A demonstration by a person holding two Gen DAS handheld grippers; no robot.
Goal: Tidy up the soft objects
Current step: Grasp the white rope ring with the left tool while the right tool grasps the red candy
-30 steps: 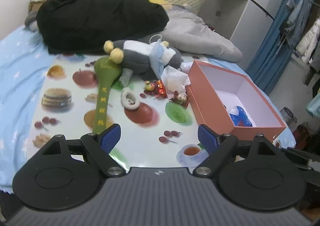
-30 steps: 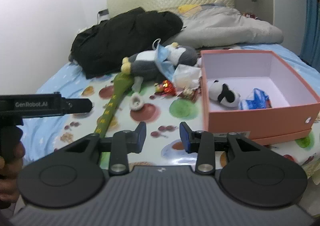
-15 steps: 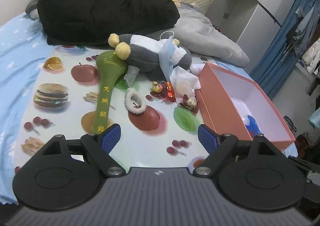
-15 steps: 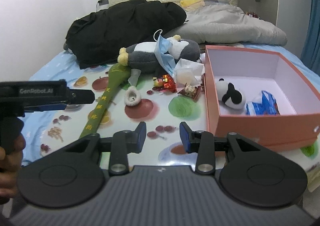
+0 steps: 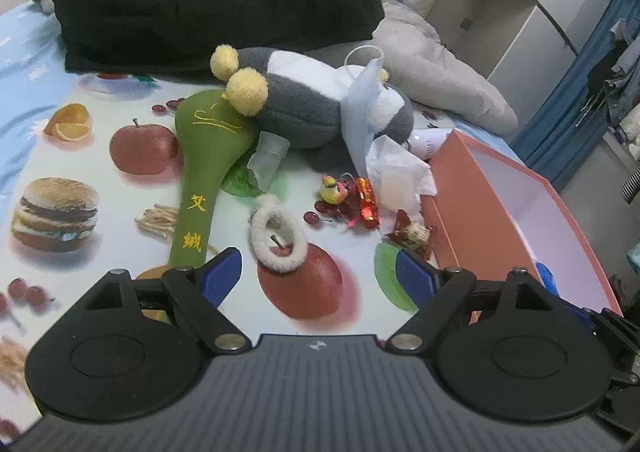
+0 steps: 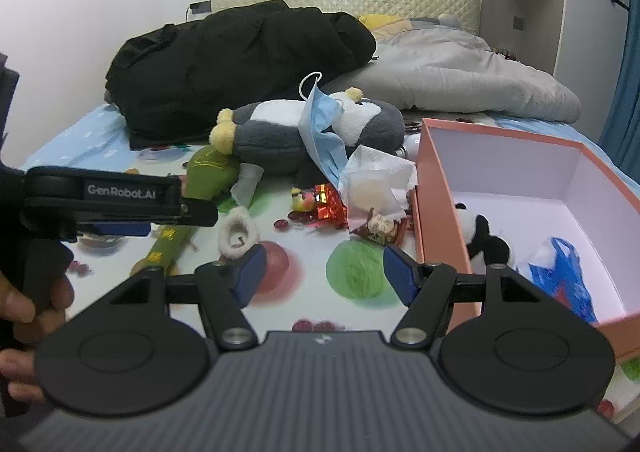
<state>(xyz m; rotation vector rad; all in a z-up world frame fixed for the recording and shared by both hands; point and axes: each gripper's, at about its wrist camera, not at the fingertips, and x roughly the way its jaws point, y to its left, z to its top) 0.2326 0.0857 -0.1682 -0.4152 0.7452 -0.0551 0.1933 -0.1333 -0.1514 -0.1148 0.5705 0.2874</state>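
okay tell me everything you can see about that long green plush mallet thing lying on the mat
The green plush mallet looks like soft felt: a rounded head tapering into a long handle, with yellow embroidery on the head and yellow characters down the handle. It lies flat on the fruit-print mat, head toward the black coat. The grey plush toy's yellow feet rest against its head, and a clear wrapper lies at its side. Its lower end is hidden behind the left claw.

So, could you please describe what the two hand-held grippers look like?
Each hand-held gripper, left and right, has black linkage arms with silver pivot screws, two round black discs, a ribbed grey body and blue ridged pads. The left's side reads "GenRobot.AI" in white.
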